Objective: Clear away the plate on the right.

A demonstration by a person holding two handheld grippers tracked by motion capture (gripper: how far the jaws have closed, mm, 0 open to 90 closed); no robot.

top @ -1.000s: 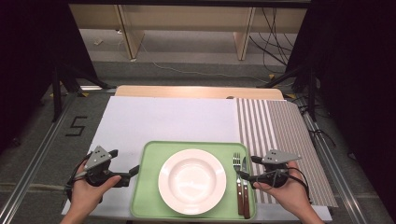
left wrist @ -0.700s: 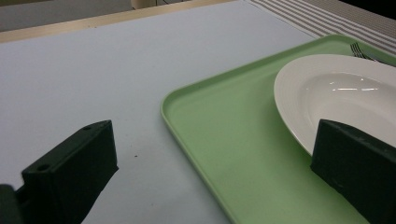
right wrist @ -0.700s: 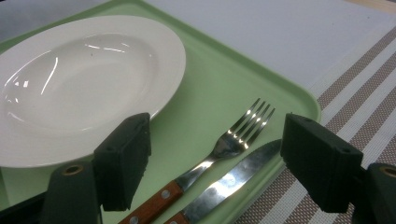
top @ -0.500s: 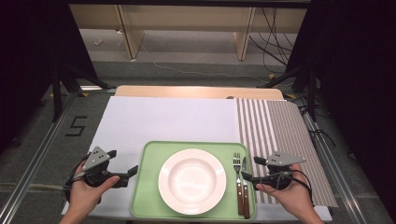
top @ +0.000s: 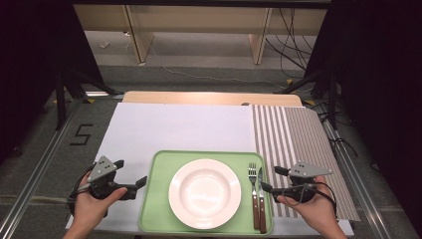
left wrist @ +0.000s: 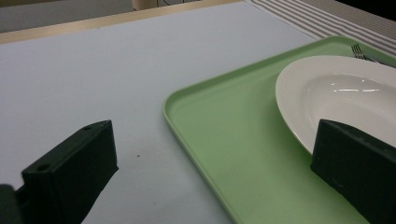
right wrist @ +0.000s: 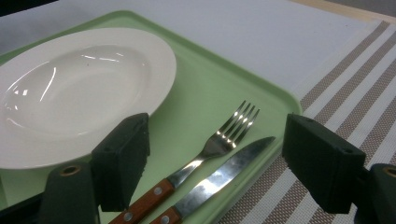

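Observation:
A green tray (top: 164,159) lies at the table's near edge with a white deep plate (top: 204,193) in its middle. A fork (top: 253,191) and a knife (top: 262,201), both wooden-handled, lie side by side along the tray's right edge. My left gripper (top: 138,184) is low beside the tray's left rim, open and holding nothing. In the left gripper view its jaws straddle the tray's corner (left wrist: 233,140) and the plate's rim (left wrist: 345,88). My right gripper (top: 269,179) stands open just right of the cutlery. The fork (right wrist: 224,135) and knife (right wrist: 224,175) lie ahead between its jaws, untouched.
The tray rests on a white sheet (top: 174,124). A brown-and-white striped placemat (top: 298,134) lies to the right, under my right gripper. The wooden table edge (top: 209,97) runs along the back. Dark floor and metal rails flank the table.
My right gripper has drifted a little to the right, away from the knife and fork. The left gripper has barely moved.

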